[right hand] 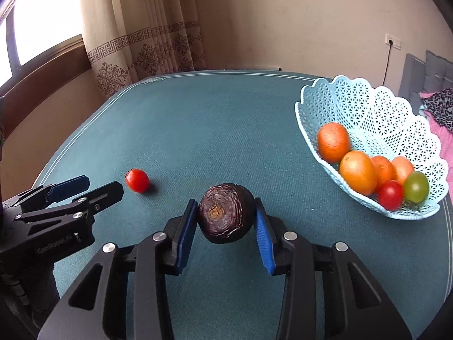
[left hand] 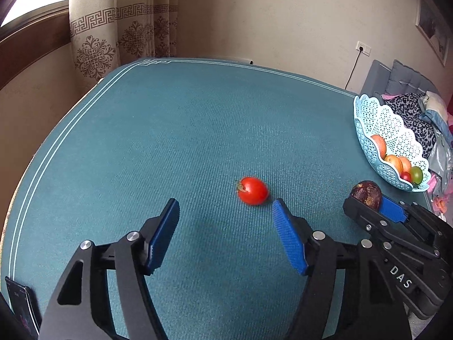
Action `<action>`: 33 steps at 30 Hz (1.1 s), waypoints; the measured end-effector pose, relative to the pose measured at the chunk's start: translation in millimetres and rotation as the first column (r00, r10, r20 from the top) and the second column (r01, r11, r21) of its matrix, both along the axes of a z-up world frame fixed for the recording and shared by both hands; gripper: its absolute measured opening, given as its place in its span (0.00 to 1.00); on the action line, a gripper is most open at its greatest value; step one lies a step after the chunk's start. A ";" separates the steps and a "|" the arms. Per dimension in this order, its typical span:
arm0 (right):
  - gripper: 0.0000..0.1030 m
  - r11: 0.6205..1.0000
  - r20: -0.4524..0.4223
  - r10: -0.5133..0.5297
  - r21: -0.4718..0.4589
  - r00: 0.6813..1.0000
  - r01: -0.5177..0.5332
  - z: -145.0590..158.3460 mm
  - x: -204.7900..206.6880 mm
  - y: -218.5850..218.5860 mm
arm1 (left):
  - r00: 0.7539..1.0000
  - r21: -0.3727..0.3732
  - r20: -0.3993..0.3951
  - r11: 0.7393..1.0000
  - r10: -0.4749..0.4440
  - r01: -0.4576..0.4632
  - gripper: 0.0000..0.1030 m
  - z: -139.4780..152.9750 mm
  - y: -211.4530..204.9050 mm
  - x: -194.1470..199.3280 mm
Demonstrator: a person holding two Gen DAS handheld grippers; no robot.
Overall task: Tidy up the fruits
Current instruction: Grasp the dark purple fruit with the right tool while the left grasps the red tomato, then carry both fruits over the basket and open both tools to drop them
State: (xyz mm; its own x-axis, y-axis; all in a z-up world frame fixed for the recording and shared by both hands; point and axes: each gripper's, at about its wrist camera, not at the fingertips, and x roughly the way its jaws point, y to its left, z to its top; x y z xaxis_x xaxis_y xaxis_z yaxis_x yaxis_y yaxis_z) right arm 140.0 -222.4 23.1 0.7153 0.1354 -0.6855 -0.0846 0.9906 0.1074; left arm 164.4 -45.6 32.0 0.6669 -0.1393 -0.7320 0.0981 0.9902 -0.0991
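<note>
Fruits: six sit in the basket (right hand: 365, 104), one tomato (left hand: 252, 190) lies loose on the table (left hand: 175, 130), one dark fruit (right hand: 226, 212) is clamped by the right gripper (right hand: 225, 221). Its wrinkled, rounded skin could slip free. Left gripper (left hand: 226, 229) gapes wide; nudging could roll the tomato.

I'm working in a home, bedroom-like: patterned curtain (right hand: 136, 53) hanging by a wood-framed window (right hand: 42, 19) at 10 o'clock, teal cloth-covered table (right hand: 215, 130), grey padded headboard (left hand: 407, 79) with rumpled bedding (left hand: 416, 116) at 2 o'clock, wall socket (right hand: 393, 40), framed picture (left hand: 431, 28).
</note>
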 end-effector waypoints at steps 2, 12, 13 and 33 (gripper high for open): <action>0.38 1.000 0.007 -0.009 0.004 1.000 0.009 2.4 -5.1 -7.1 | 1.000 -0.009 -0.004 1.000 -0.014 0.014 0.65 0.3 -5.7 4.7; 0.39 0.999 0.018 -0.039 0.023 0.999 0.039 7.4 -14.3 -21.0 | 0.997 -0.009 -0.045 0.998 -0.056 0.056 0.42 -7.1 -30.7 25.2; 0.39 0.999 0.019 -0.040 0.023 0.999 0.040 7.5 -14.2 -20.8 | 0.997 -0.003 -0.048 0.999 -0.054 0.054 0.40 -8.5 -31.6 26.5; 0.39 0.996 0.040 -0.091 0.031 0.995 0.089 15.8 -24.8 -30.6 | 0.998 -0.077 -0.009 0.995 -0.058 0.057 0.27 -6.0 -16.5 9.2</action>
State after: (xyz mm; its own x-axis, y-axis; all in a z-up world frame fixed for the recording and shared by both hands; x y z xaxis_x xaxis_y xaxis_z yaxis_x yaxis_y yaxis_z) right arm 115.2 -253.0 38.9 0.7534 0.0886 -0.6516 -0.0001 0.9909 0.1346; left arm 173.7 -62.1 26.1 0.6480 -0.2333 -0.7250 0.1535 0.9724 -0.1757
